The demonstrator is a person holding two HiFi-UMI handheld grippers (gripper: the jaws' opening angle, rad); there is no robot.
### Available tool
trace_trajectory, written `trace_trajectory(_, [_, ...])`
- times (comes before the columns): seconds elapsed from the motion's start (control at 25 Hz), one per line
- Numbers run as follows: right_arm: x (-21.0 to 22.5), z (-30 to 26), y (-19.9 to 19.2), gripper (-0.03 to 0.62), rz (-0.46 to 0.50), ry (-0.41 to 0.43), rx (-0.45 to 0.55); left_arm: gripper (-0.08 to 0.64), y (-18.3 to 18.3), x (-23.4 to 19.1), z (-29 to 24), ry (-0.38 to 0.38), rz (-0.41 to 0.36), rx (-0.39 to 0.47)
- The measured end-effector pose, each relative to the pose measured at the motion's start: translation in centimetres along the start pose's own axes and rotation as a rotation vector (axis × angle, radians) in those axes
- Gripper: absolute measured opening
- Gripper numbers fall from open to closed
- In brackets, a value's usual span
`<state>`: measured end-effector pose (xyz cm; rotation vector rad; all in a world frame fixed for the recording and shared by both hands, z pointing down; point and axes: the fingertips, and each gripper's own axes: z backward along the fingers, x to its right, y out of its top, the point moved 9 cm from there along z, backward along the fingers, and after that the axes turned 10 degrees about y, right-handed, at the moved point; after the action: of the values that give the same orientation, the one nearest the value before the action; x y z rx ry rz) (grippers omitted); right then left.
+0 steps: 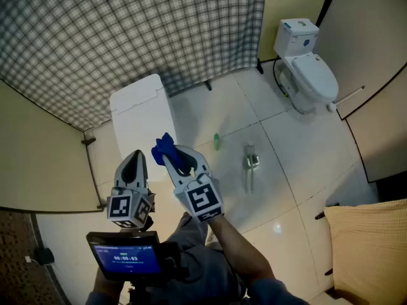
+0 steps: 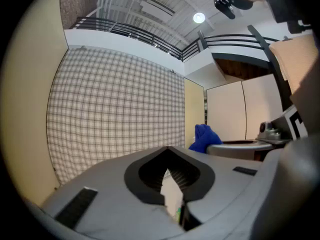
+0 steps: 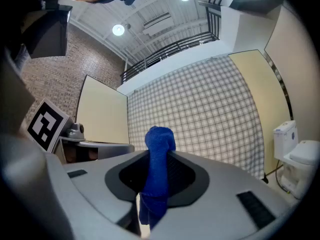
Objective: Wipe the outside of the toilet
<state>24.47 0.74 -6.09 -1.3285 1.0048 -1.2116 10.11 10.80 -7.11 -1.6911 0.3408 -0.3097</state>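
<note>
The white toilet (image 1: 306,70) stands at the far right by a beige partition, lid down; it also shows at the right edge of the right gripper view (image 3: 296,160). My right gripper (image 1: 173,157) is held up in front of me, shut on a bunched blue cloth (image 1: 165,148) that sticks out past its tips (image 3: 159,145). My left gripper (image 1: 135,157) is just left of it, jaws together with nothing between them (image 2: 170,156). The blue cloth (image 2: 203,136) shows to its right. Both grippers are far from the toilet.
A checked curtain (image 1: 127,37) hangs along the back. A white boxy unit (image 1: 143,114) stands below it. A small green bottle (image 1: 216,141) and a metal fitting (image 1: 250,164) are on the tiled floor. A yellow cushion (image 1: 370,246) lies at the lower right.
</note>
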Motion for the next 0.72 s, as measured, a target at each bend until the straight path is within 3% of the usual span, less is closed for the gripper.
trace_trajectory(0.4, [10.8, -11.5, -0.5, 0.092, -0.056, 0.040, -0.030, 0.014, 2.3, -1.9, -15.4, -0.030, -0.003, -0.032])
trace_trajectory(0.56, [13.8, -13.7, -2.1, 0.092, -0.093, 0.083, -0.037, 0.014, -0.2, -3.3, -17.5, -0.018, -0.067, -0.064])
trace_trajectory(0.72, [22.2, -18.9, -6.3, 0.092, -0.151, 0.127, -0.069, 0.012, -1.8, -3.3, -26.8, 0.040, -0.036, -0.113])
